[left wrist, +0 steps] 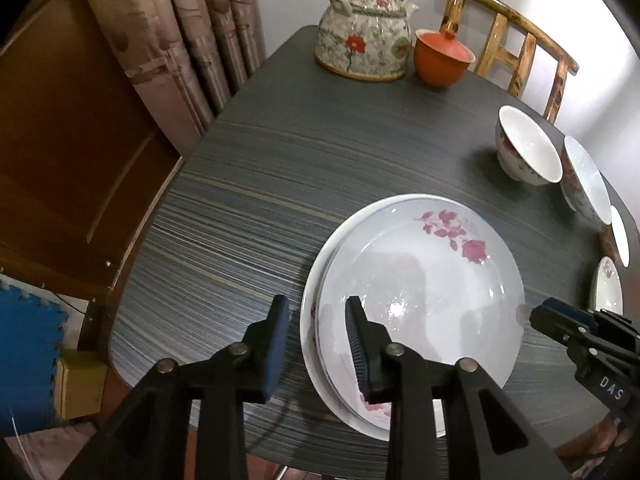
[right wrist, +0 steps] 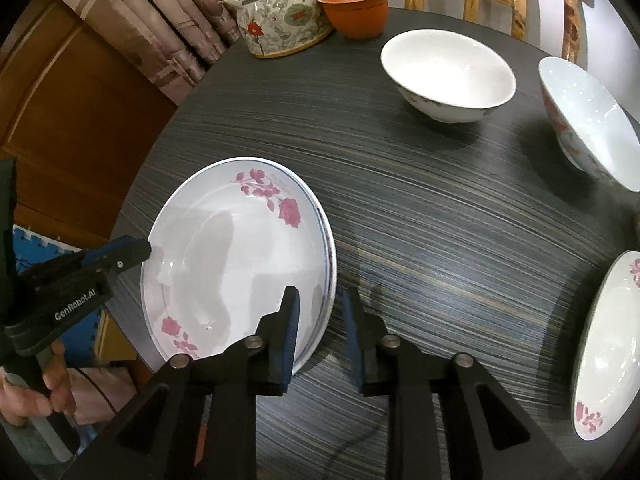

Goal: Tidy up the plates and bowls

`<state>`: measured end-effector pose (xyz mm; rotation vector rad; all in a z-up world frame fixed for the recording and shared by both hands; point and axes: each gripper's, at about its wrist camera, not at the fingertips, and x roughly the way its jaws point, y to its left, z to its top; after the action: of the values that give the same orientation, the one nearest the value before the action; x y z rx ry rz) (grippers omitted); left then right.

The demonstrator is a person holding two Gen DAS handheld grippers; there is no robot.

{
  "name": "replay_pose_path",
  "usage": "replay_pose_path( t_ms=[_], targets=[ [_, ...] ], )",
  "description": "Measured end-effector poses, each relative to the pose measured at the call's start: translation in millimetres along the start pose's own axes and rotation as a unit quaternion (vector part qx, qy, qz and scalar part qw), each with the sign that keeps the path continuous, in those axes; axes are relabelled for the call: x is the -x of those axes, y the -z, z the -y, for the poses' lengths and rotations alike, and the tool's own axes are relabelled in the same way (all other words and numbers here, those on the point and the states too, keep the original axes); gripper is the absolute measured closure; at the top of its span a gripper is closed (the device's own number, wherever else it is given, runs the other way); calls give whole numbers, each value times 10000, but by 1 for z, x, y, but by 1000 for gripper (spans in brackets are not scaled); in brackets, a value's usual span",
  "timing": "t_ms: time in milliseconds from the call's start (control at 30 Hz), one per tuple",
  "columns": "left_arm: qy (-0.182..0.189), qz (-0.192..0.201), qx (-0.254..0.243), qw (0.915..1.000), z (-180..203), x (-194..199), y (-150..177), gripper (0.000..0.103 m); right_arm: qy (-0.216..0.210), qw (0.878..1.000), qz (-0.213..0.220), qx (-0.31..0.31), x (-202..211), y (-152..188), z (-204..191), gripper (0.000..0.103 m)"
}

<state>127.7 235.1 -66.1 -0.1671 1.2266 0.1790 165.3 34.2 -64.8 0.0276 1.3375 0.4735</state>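
Two flowered plates lie stacked (left wrist: 416,292) near the front edge of the dark striped tabletop (left wrist: 248,184), the upper plate sitting slightly off-centre so that the lower rim shows as a crescent on one side. Both tongs flank this stack. Left tongs (left wrist: 318,344): spread, one finger over the bare tabletop, the other over the plate rim; nothing is pinched. Right tongs (right wrist: 320,330): also spread, straddling the opposite edge of the stack, one finger over the plate surface and one beyond the rim; whether any pad touches the porcelain cannot be told.

A third plate (right wrist: 608,344) lies apart at the right edge of the tabletop. Two bowls, the nearer (right wrist: 448,76) upright and the farther (right wrist: 592,120) close beside it toward the chair, stand separate and unstacked; the left wrist view hints at a further white rim at its extreme right, too clipped to identify. A floral teapot (left wrist: 362,36) and an orange lidded cup (left wrist: 442,58) occupy the far end.

Step in hand, as judged: plate stacking, partly done, with the stack either just set down or about to be squared. The next move likely calls for closing on a rim and nudging the upper plate into register, or fetching the lone plate. Thin, glossy rims demand a firm, level pinch to avoid slipping.
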Motion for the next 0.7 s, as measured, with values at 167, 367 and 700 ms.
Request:
replay_pose_path(
  t_ms=[167,367,700],
  targets=[
    [165,69,-67,9998,14,14,0,70,9,9999,133,-67,17,5,14,80],
    [648,-54,-205,9977,56,21,1,66,68,9995,239,-210,39,19,43,80],
    [1456,-394,-538,9871,147,19,6,66,216,9954,500,-786,88,51,129,76]
  ],
)
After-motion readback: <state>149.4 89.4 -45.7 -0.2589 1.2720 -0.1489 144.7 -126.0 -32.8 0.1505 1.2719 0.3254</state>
